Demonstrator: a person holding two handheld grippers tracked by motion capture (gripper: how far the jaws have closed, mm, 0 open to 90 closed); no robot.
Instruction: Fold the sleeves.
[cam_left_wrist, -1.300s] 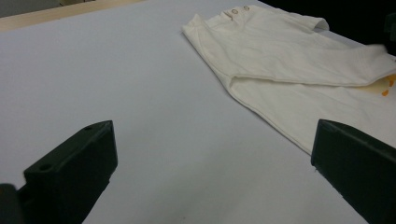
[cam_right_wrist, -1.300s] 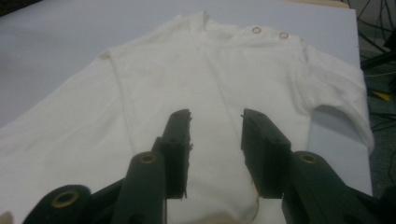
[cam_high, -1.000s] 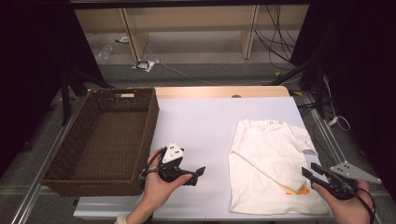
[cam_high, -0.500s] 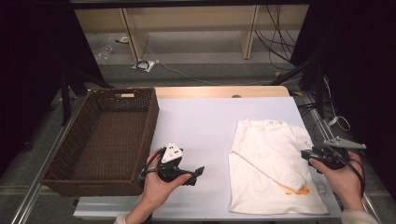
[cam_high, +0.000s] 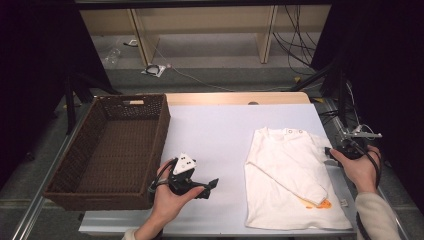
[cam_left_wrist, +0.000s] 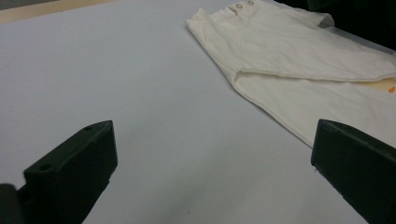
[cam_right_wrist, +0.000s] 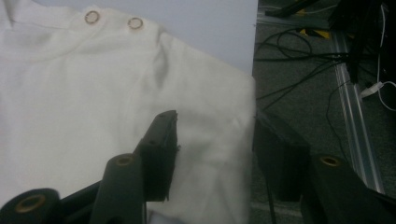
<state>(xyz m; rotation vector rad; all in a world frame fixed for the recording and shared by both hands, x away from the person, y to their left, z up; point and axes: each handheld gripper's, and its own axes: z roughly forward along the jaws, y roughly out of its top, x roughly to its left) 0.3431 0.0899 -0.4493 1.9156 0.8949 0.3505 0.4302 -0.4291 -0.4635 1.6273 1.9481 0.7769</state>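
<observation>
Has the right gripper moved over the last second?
Yes. The right gripper has travelled away from the person along the shirt's right edge, from beside the orange-stained hem to the sleeve near the shoulder, open jaws straddling the sleeve edge.

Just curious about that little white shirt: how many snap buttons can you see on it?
2. Both snaps sit side by side at the shoulder of the shirt, near its neckline. Others may be hidden.

No legible txt, labels or nos. anywhere: orange print on shirt (cam_high: 315, 203) near its hem too blurred to read, tag on basket (cam_high: 131, 102) far rim blank.
</observation>
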